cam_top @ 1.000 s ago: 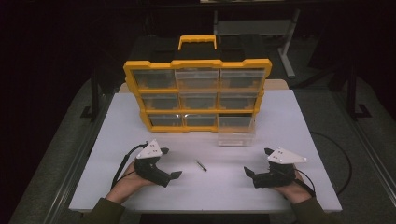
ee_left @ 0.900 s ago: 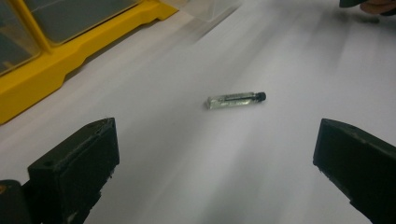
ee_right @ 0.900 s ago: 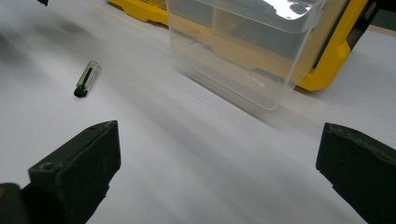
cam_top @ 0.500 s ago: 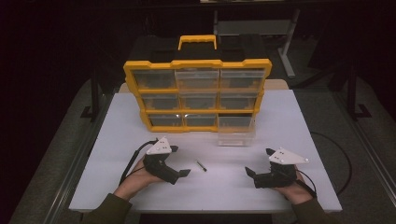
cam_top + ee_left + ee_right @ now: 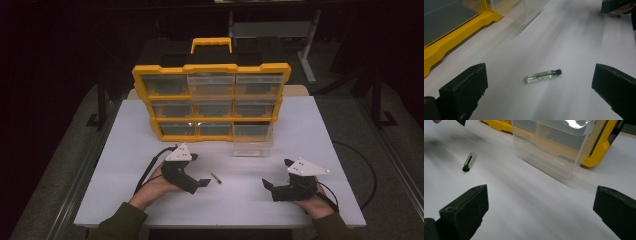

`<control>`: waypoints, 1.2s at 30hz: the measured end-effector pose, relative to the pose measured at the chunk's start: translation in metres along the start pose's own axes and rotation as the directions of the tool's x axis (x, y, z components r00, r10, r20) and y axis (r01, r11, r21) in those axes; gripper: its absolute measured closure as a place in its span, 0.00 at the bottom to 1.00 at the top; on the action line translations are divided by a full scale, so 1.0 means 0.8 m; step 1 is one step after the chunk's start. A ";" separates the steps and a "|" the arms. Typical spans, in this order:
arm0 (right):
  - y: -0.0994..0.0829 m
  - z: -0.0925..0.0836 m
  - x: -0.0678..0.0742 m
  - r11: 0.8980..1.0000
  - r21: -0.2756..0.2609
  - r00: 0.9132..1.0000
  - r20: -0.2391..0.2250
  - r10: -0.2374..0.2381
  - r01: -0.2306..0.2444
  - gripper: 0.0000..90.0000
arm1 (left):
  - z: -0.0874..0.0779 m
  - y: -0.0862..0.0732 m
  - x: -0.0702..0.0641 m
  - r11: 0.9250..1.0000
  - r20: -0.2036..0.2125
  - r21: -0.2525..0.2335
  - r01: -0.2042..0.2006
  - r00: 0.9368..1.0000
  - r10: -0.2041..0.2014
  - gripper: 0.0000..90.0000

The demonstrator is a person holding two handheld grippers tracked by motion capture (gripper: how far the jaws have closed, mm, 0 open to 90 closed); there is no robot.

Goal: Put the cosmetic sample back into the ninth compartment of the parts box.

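Vial [image 5: 543, 76] lies free on bare tabletop [image 5: 310, 130].
Left hand-held gripper [image 5: 202, 183] gapes wide just short of it; right hand-held gripper [image 5: 268, 185] equally agape, well apart. Left gripper view resolves the vial's black cap.

Looked like a lab/workshop setup to me: plain white counter [image 5: 125, 150] on a metal frame, dark room around it, yellow parts organizer [image 5: 212, 100] w/ clear drawers standing on it, cables trailing, and more metal-legged furniture [image 5: 280, 30] behind.

Vial [image 5: 215, 177] on table [image 5: 125, 150], in front of organizer [image 5: 212, 100], clear bin [image 5: 252, 148] behind-right, touching organizer
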State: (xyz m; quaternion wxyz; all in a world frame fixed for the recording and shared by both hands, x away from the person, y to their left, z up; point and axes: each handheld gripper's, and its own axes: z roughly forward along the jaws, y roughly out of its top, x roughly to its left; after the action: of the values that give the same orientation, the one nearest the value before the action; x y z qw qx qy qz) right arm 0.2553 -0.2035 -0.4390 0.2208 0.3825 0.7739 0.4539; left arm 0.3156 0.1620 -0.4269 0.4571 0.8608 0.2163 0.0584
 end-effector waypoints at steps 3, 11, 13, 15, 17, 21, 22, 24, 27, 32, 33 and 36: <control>0.001 0.000 0.000 1.000 -0.002 1.000 0.002 0.004 -0.004 0.00 | 0.006 0.003 0.001 1.000 0.008 0.004 -0.001 1.000 0.001 0.00; 0.000 0.000 -0.001 1.000 0.000 1.000 0.002 0.007 -0.007 0.00 | 0.019 0.010 0.002 1.000 0.029 0.015 -0.008 1.000 0.007 0.00; 0.001 -0.001 -0.001 1.000 -0.001 1.000 0.001 0.011 -0.011 0.00 | 0.022 0.012 0.003 1.000 0.036 0.016 -0.010 0.999 0.010 0.00; 0.000 -0.001 -0.001 1.000 -0.001 1.000 0.001 0.010 -0.010 0.00 | 0.025 0.016 0.004 0.999 0.037 0.027 -0.025 0.999 0.024 0.00; 0.000 -0.001 -0.001 1.000 -0.001 1.000 0.000 0.008 -0.008 0.00 | 0.029 0.019 0.005 0.999 0.044 0.029 -0.027 0.999 0.026 0.00; 0.001 -0.001 -0.001 1.000 -0.001 1.000 0.001 0.010 -0.010 0.00 | 0.037 0.024 0.007 0.998 0.050 0.048 -0.047 0.998 0.045 0.00; 0.001 -0.001 -0.001 1.000 -0.001 1.000 0.001 0.011 -0.011 0.00 | 0.039 0.025 0.007 0.997 0.050 0.050 -0.055 0.997 0.053 0.00; 0.001 -0.001 -0.001 1.000 -0.002 1.000 0.000 0.012 -0.012 0.00 | 0.041 0.026 0.007 0.997 0.049 0.044 -0.062 0.997 0.060 0.00; 0.000 -0.001 -0.001 1.000 -0.001 1.000 0.000 0.009 -0.009 0.00 | 0.044 0.026 0.008 0.997 0.060 0.052 -0.064 0.996 0.060 0.00; -0.001 -0.001 -0.001 1.000 0.001 1.000 -0.001 0.011 -0.011 0.00 | 0.045 0.025 0.009 0.996 0.069 0.056 -0.064 0.996 0.060 0.00; 0.000 -0.001 -0.001 1.000 -0.001 1.000 0.000 0.008 -0.008 0.00 | 0.046 0.024 0.008 0.996 0.070 0.055 -0.066 0.996 0.062 0.02; 0.000 -0.001 0.000 1.000 0.002 1.000 -0.001 0.007 -0.007 0.00 | 0.045 0.024 0.008 0.995 0.075 0.067 -0.074 0.995 0.069 0.06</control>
State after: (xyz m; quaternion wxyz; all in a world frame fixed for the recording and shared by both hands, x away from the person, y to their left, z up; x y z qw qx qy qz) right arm 0.2549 -0.2041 -0.4389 0.2186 0.3854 0.7730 0.4541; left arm 0.3382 0.1275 -0.4324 0.4318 0.8849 0.1707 0.0358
